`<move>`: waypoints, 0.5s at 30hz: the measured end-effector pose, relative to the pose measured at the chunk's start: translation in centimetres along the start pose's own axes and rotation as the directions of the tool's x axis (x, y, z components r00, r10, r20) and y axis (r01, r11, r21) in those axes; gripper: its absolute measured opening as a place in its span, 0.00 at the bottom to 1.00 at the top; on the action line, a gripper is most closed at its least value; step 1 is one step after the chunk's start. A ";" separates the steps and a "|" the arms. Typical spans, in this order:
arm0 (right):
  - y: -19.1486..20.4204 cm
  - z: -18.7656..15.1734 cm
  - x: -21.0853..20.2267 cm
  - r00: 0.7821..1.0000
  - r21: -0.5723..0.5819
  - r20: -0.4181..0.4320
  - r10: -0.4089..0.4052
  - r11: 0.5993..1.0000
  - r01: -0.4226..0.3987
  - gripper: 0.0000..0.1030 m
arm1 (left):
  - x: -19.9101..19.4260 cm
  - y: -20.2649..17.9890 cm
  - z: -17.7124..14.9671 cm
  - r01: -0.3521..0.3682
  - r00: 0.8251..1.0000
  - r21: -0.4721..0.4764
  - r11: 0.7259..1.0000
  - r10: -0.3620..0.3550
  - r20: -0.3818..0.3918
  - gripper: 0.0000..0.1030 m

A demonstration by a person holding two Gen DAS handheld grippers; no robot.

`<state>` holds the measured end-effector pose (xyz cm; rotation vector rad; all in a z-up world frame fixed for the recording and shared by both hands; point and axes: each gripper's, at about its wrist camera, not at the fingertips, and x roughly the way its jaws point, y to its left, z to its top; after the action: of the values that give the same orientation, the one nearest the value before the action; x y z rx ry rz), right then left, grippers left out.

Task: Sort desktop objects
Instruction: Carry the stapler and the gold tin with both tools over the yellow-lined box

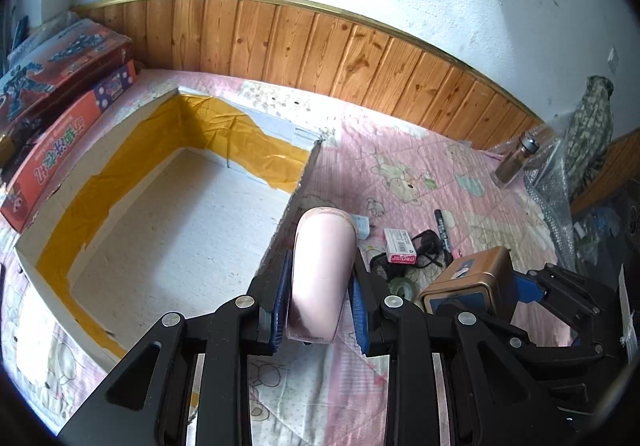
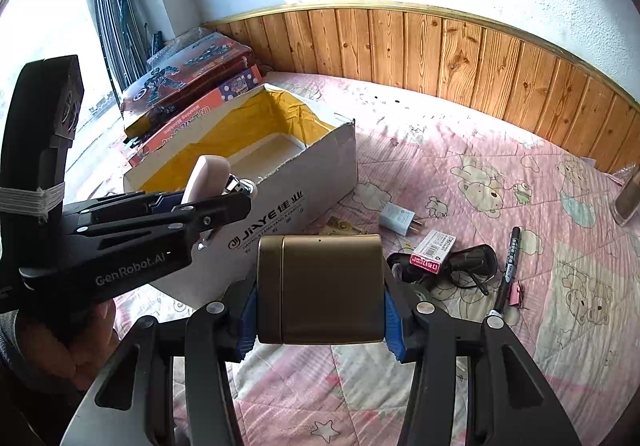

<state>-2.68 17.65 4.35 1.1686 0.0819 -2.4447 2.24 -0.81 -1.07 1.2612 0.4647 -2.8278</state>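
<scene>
- Holding two things at once is the nearest risk: my left hand-held gripper [image 1: 320,310] is closed on the pink case [image 1: 322,274], and my right hand-held gripper [image 2: 320,320] is closed on the gold tin [image 2: 322,288]. I judge either could slip, since both are smooth and gripped only by narrow blue pads [image 2: 394,330].
- The pink case sticks well forward of my fingers and sits just beside the near wall of the white box [image 1: 52,213]. Swinging left too low could knock its tip on that torn rim and twist it loose.
- The two grippers are close; in the right view my left one crosses in front of the box. Moving both towards the box together could make them collide.
- The tin is wide, so my jaws are spread far. Any tilt may let it rotate and drop onto the bed [image 2: 500,181].
- Below and beyond lie the charger plug [image 2: 398,219], the red-and-white packet [image 2: 432,256], a black cable [image 2: 468,266] and a marker pen [image 2: 508,266]. A dropped tin could scatter these or snag the cable.
- Farthest, a glass bottle [image 1: 516,161] stands near the bed's edge; a wide sweep might topple it.
</scene>
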 end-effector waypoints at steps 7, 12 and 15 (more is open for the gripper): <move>2.0 1.5 -1.1 0.999 -0.022 0.039 0.011 1.000 -0.010 0.50 | -1.1 0.9 2.1 -0.023 0.999 0.014 1.000 0.024 -0.021 0.27; 2.8 1.8 -2.0 0.998 -0.022 0.055 0.035 0.999 -0.034 0.50 | -0.3 0.1 3.7 -0.031 0.996 0.073 0.997 0.037 -0.078 0.27; 2.4 2.1 -2.1 0.996 0.029 0.064 0.056 0.998 -0.058 0.50 | 0.4 -0.5 4.8 -0.037 0.996 0.110 0.993 0.045 -0.077 0.27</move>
<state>-2.06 15.76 7.56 1.0909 -0.0082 -2.4379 -1.56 -1.61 1.75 1.3896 0.2859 -2.8119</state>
